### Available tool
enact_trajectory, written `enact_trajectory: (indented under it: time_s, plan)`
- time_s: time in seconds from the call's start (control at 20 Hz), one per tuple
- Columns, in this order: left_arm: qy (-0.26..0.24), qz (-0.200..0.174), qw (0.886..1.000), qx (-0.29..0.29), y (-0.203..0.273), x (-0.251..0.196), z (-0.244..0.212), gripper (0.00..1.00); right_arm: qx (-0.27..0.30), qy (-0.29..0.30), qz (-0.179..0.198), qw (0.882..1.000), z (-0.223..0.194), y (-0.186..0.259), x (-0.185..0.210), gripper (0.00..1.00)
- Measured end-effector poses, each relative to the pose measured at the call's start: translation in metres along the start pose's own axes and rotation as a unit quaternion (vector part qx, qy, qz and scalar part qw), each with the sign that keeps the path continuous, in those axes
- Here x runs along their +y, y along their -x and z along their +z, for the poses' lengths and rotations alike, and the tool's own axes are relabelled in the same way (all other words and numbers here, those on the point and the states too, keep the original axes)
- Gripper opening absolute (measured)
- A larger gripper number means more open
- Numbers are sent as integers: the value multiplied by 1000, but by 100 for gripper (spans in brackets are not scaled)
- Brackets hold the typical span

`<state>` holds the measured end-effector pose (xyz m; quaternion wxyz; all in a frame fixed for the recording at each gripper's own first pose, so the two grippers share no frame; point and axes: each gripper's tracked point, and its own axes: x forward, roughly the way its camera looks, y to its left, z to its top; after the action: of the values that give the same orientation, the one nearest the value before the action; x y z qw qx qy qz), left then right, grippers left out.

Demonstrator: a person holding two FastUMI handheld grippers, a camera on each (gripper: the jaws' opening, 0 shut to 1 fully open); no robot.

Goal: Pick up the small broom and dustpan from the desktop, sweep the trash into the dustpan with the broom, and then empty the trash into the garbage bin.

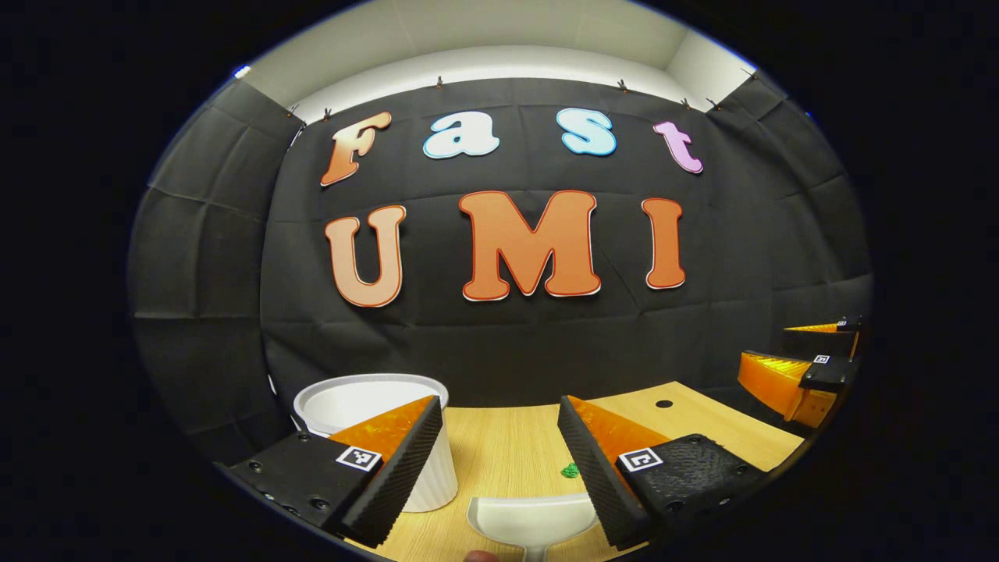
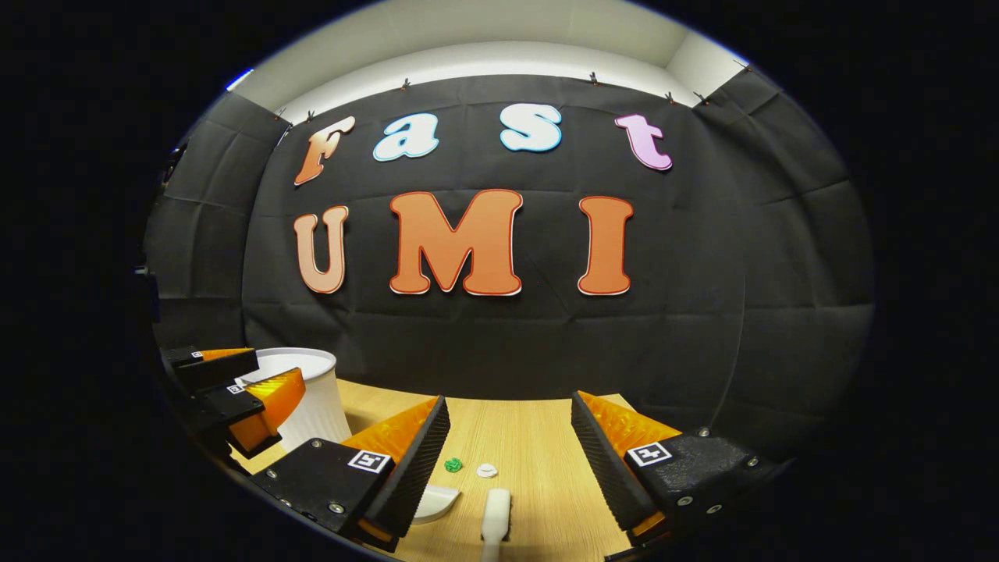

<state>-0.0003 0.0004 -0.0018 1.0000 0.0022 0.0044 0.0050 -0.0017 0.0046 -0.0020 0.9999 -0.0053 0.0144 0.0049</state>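
Observation:
A white dustpan (image 1: 535,519) lies on the wooden desktop (image 1: 499,445), low between the fingers of my left gripper (image 1: 499,402), which is open and holds nothing. A green scrap of trash (image 1: 570,470) rests just beyond the pan, by the right finger. In the right gripper view, the white broom (image 2: 496,515) lies on the desk below my open right gripper (image 2: 509,398), untouched. Ahead of it sit the green scrap (image 2: 453,465) and a white scrap (image 2: 486,470). The dustpan's edge (image 2: 435,499) peeks out beside the left finger.
A white ribbed garbage bin (image 1: 367,402) stands at the desk's far left, partly behind my left finger; it also stands at the left as the bin (image 2: 316,414). The right gripper (image 1: 769,351) hovers at the right edge. The desk has a small hole (image 1: 664,403).

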Motion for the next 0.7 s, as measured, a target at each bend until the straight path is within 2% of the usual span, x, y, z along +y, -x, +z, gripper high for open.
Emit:
enact_trajectory:
  time_s: [0.7]
  plan:
    - [-6,0,1000,18,-12,0,-15,94,22,6,-7,1000,-10,-5,-2,94]
